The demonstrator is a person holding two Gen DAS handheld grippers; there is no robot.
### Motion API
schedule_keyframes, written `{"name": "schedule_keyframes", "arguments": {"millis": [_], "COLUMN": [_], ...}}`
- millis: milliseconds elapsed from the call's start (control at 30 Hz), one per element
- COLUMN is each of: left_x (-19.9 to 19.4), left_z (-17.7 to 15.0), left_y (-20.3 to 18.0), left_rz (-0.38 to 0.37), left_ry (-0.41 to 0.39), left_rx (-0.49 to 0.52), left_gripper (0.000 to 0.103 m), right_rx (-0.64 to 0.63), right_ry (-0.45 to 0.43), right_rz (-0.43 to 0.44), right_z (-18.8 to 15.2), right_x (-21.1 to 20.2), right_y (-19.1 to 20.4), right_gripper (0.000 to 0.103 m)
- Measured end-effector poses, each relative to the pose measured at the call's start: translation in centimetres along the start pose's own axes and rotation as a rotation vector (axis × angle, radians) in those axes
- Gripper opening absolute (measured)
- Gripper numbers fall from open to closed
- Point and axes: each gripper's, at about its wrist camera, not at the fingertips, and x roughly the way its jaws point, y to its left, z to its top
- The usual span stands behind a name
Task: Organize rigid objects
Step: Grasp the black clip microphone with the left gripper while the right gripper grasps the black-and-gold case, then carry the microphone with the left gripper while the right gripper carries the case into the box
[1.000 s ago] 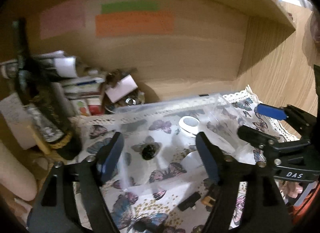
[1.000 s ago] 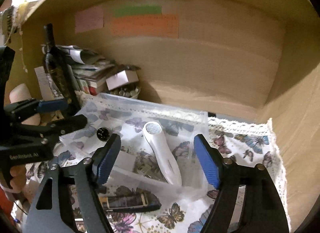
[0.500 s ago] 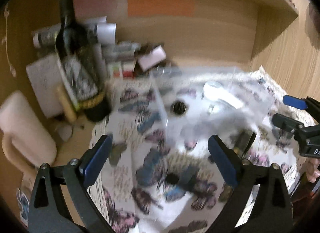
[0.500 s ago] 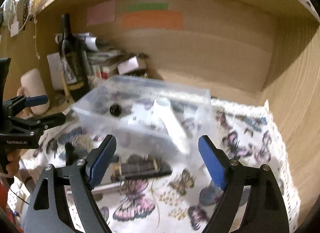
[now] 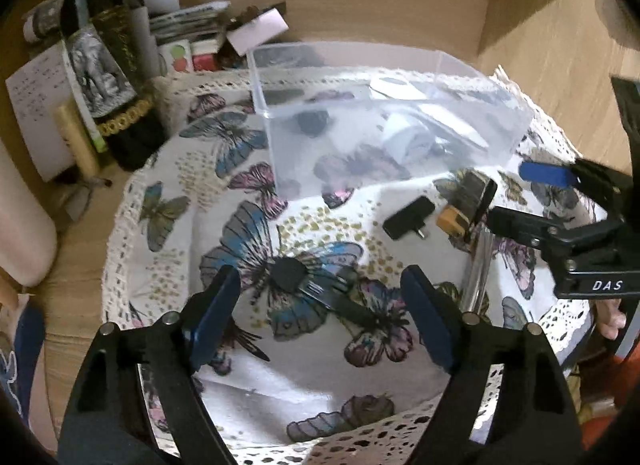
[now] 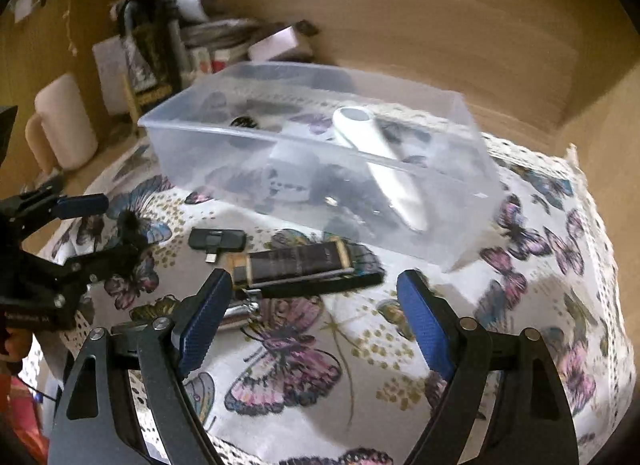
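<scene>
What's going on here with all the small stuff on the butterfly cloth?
A person is tidying small things into a clear plastic box with two hand-held tongs. A white device is already inside. A small black adapter, a dark flat case and a round black piece lie on the cloth. The left tongs are closing, the right tongs opening; both hold nothing.

Cloth (image 5: 320,365): woven fabric, butterfly print, lace edge, matt. Box (image 6: 304,153): clear plastic, smooth, glossy, faintly cloudy. White handle (image 6: 384,169) inside it: smooth plastic, slight sheen. Bottle (image 5: 108,65), upper left: dark glossy glass, paper label. Adapter (image 6: 218,241): black matt plastic, metal plug. Tube (image 5: 476,277) at right: shiny metal. Shelf wall (image 6: 440,25): wood grain, matt. Pads (image 6: 420,325): blue, textured.
</scene>
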Motion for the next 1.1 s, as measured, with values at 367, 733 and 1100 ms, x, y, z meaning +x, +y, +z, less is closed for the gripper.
{"name": "schedule_keyframes", "arguments": {"millis": [367,733,1100], "left_x": [0.5,-1.4,-6.3], "left_z": [-0.7,-0.5,2.0], "left_y": [0.5,1.6,0.6], "left_rz": [-0.033,-0.043,0.004], "left_ry": [0.018,-0.041,-0.22], "left_rx": [-0.027,-0.069,-0.028], "left_gripper": [0.035,0.023,0.023], "right_rx": [-0.03,-0.004,0.044], "right_ry": [0.114,0.041,-0.147], "right_rz": [0.037,0.039,0.013], "right_z": [1.1,0.7,1.9], "right_x": [4.0,1.6,-4.4], "right_y": [-0.1,-0.6,-1.8], "right_gripper": [0.086,0.079,0.079]}}
